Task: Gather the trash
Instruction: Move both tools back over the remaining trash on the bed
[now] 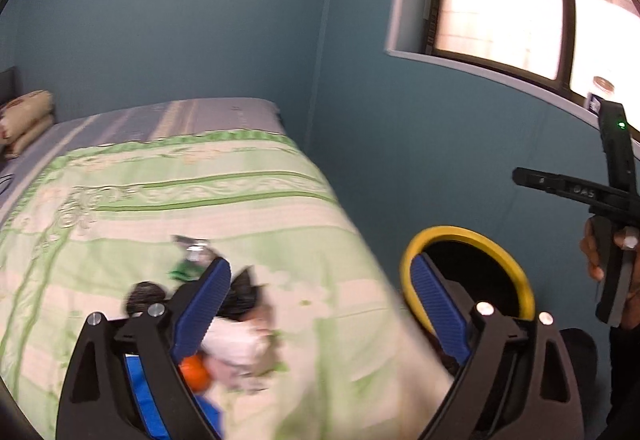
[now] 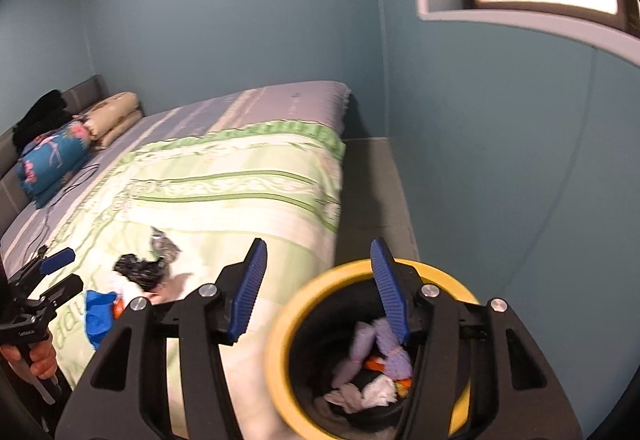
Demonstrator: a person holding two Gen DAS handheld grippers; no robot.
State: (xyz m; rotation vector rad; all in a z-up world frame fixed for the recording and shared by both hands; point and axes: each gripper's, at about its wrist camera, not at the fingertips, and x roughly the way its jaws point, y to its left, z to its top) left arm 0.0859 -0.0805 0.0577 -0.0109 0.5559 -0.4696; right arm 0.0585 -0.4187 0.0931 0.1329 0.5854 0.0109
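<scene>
At far left in the right wrist view, our left gripper [image 2: 60, 272] hovers over the bed [image 2: 224, 200], its blue fingers apart and holding nothing. Beside it, trash [image 2: 138, 270] lies scattered on the green patterned cover: a black crumpled wrapper, white paper, a blue piece and something orange. Further right, our right gripper [image 2: 316, 288] has its fingers spread wide and empty above the yellow-rimmed black bin [image 2: 280, 340], which stands just beside the bed and already contains crumpled wrappers and paper.
</scene>
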